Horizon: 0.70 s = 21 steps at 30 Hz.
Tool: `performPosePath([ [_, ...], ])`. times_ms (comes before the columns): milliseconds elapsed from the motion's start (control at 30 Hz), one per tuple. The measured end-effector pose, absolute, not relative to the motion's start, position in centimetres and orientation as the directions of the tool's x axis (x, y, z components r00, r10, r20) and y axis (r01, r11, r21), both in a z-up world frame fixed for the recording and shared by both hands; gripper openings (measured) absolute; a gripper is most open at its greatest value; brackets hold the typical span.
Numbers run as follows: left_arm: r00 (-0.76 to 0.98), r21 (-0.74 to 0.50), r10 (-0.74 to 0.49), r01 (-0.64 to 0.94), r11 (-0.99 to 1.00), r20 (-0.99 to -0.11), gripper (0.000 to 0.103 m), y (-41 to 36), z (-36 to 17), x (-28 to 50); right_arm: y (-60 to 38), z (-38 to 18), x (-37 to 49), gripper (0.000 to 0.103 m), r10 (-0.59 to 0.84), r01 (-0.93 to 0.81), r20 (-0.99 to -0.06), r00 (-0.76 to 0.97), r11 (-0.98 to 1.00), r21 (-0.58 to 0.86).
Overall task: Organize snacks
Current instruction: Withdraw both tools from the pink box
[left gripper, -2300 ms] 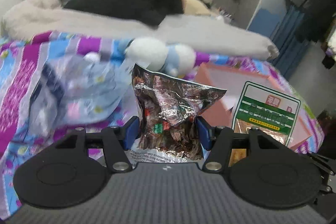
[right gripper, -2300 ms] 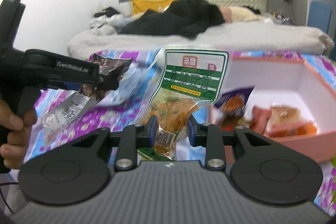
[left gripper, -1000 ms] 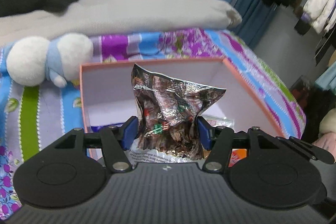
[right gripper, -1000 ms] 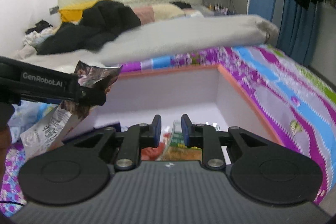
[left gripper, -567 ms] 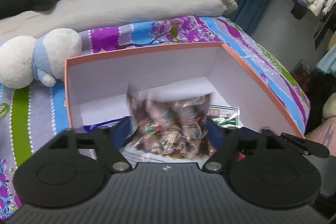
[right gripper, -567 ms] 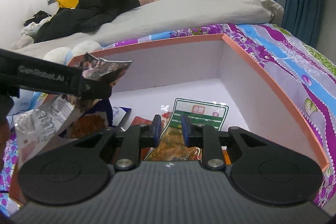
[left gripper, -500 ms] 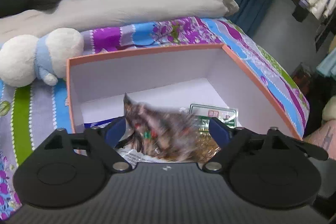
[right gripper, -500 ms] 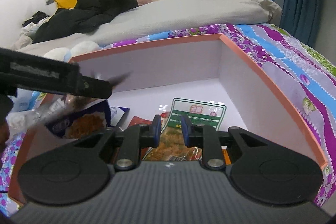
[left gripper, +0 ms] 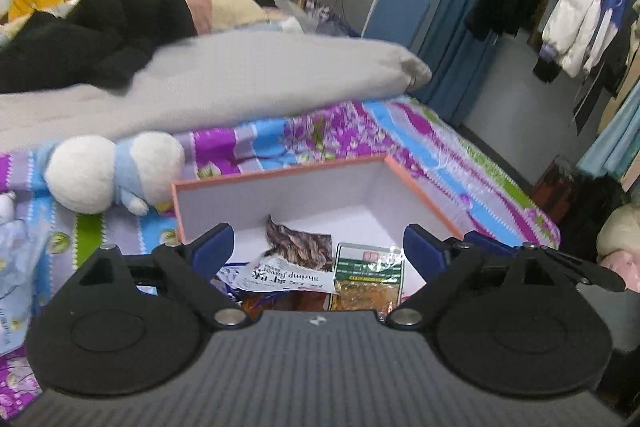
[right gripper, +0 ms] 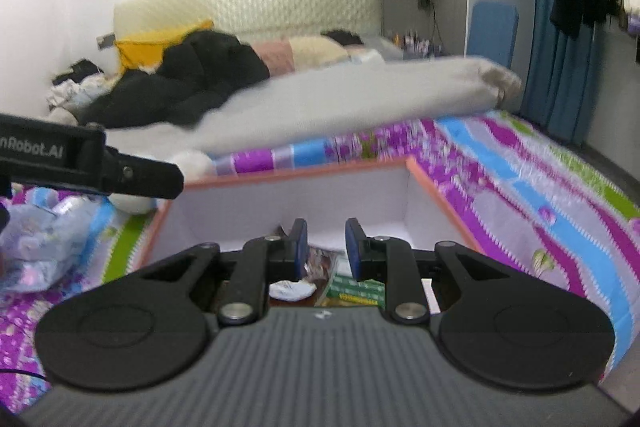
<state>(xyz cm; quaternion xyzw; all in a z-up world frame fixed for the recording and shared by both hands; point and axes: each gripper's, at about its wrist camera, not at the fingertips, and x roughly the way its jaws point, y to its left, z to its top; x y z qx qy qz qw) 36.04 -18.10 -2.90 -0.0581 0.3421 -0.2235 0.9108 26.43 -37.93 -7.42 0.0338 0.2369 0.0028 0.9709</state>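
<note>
Left gripper (left gripper: 319,247): we find its jaws, just opened wide, empty above the foil pouch (left gripper: 298,246) in the box (left gripper: 280,174); right gripper (right gripper: 322,245) narrowly parted, empty.

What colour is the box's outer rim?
Salmon-orange rim, white inside; the left wrist view shows it best.

- The box (left gripper: 280,201) sits on the bedspread (left gripper: 460,163), open at the top.
- In the box, the foil snack bag (left gripper: 298,251) lies left of the labelled snack packet (left gripper: 368,277), the two just beside each other.
- The plush toy (left gripper: 112,171) lies on the bedspread, left of the box's far left corner.
- A folded blanket (left gripper: 240,83) lies across the bed, farther back.
- Hanging clothes (left gripper: 576,11) are far right.
</note>
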Motion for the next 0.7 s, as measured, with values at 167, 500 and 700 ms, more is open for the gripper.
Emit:
performPosePath([
  [167,0.71,-0.251,-0.442,0.364,0.897,-0.549,0.095,-16.0,0.9,32.7,-36.9,-3.7,23.9,0.024,0.042,-0.018,-0.393,0.919,0.998,0.064],
  [500,0.767,-0.196,-0.43,0.384,0.902,-0.477,0.103,-12.2,5.8,25.8,-35.5,1.0,18.4,0.024,0.065,-0.033,-0.299,0.952,0.993,0.109],
  [700,0.781,-0.194,-0.419,0.372,0.908,-0.463,0.103,-10.0,6.0,21.7,-34.9,0.5,15.2,0.024,0.084,-0.04,-0.29,0.953,0.988,0.152],
])
